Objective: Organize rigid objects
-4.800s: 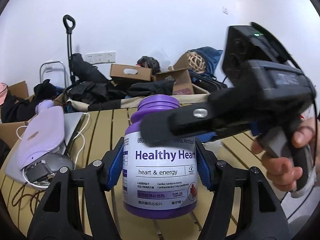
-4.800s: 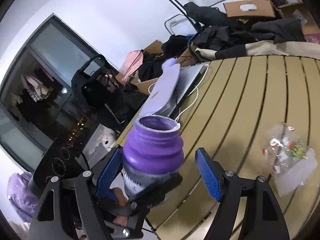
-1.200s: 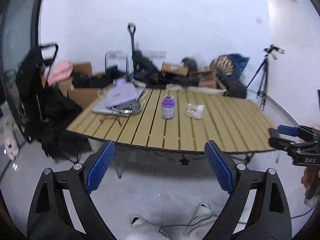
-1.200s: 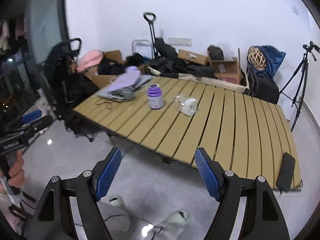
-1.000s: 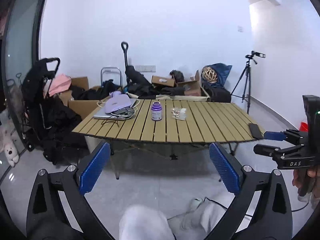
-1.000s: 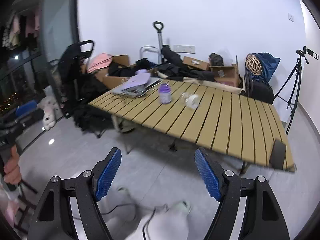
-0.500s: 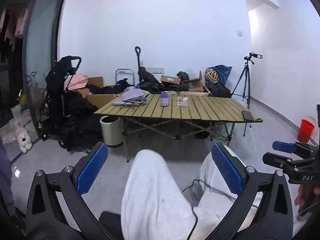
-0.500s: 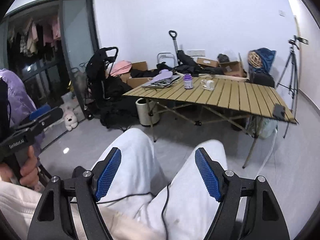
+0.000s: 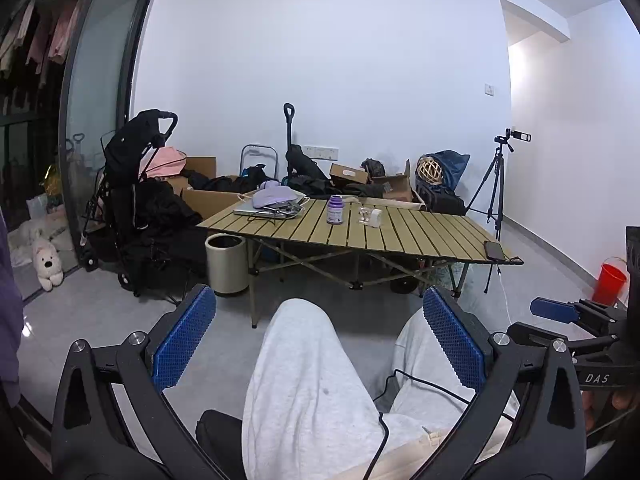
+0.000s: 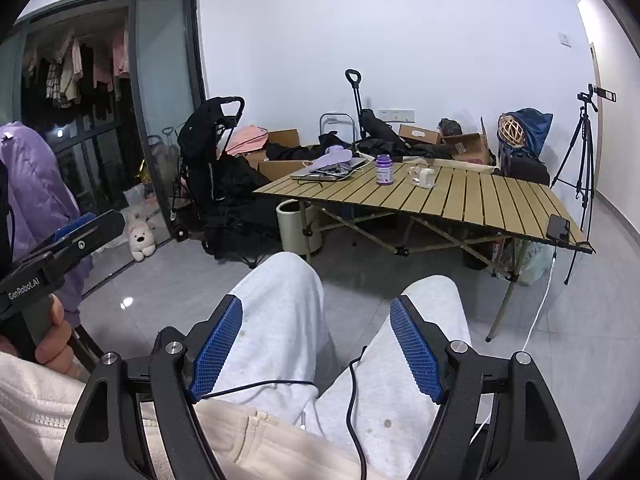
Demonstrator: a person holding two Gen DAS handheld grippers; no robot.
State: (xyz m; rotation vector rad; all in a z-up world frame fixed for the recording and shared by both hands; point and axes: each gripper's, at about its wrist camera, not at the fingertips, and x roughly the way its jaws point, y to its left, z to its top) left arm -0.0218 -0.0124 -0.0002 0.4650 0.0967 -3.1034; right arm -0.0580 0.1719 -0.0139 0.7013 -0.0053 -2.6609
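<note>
Both grippers wide open, empty | purple bottle [image 9: 335, 209] upright on table [image 9: 416, 236], cap up

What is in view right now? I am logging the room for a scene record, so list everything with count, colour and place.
bottle: 1, purple, upright on table
table: 1, tan slatted, mid-room
laptop: 1, grey, table's far left corner
phone: 1, black, table's near right corner
bin: 1, cream, under table's left end
stroller: 1, black, left of table
tripod: 1, black, right of table
bucket: 1, red, right floor
left gripper: 1, black with blue pads, open above lap
right gripper: 1, same, open
</note>
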